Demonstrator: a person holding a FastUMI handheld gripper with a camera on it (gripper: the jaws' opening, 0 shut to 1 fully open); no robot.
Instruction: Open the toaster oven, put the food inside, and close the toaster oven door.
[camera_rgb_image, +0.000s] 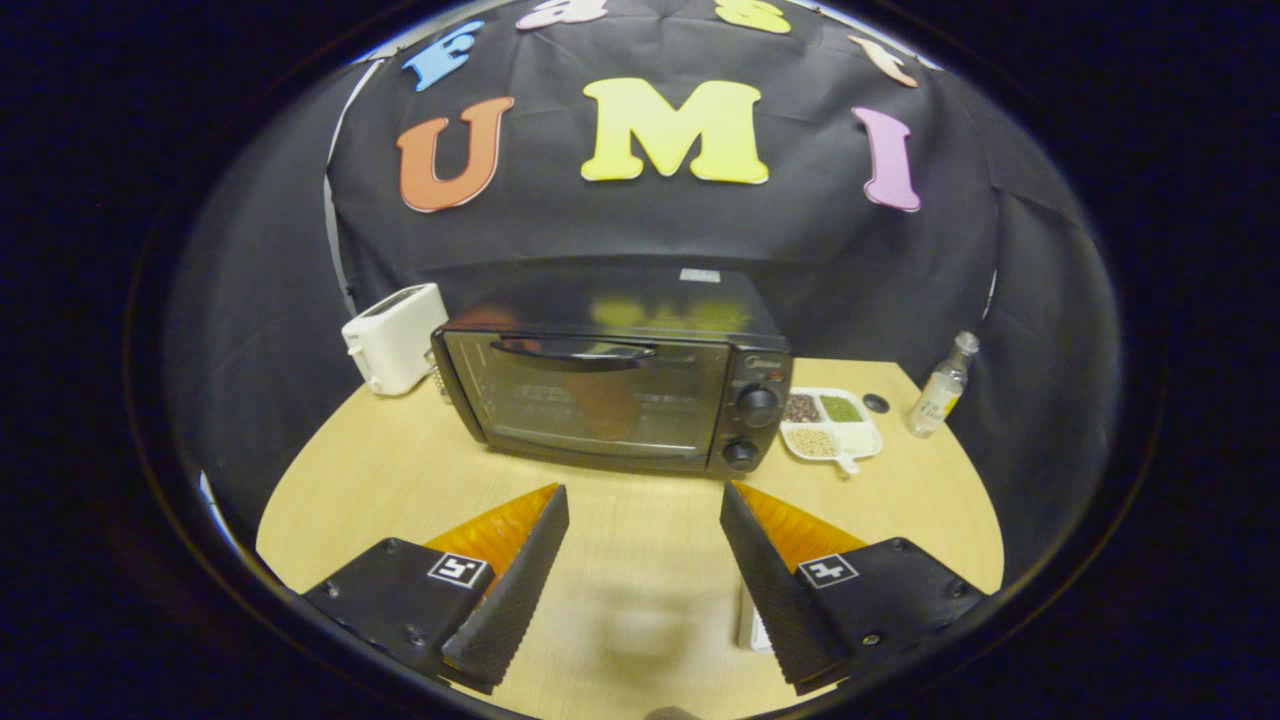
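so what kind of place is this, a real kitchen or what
Probably a staged booth, not a real kitchen: a black toaster oven, door shut, and a white toaster sit on a wooden table against black cloth. The gripper hangs open before the oven.

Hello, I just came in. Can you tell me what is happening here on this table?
A person holds a two-finger tool above a wooden table, its fingers open with nothing between them. Beyond the fingers stands a black toaster oven with its door closed, so the opening step is not yet done. A white toaster sits to the oven's left. On its right are a divided dish of grains and a small clear bottle.
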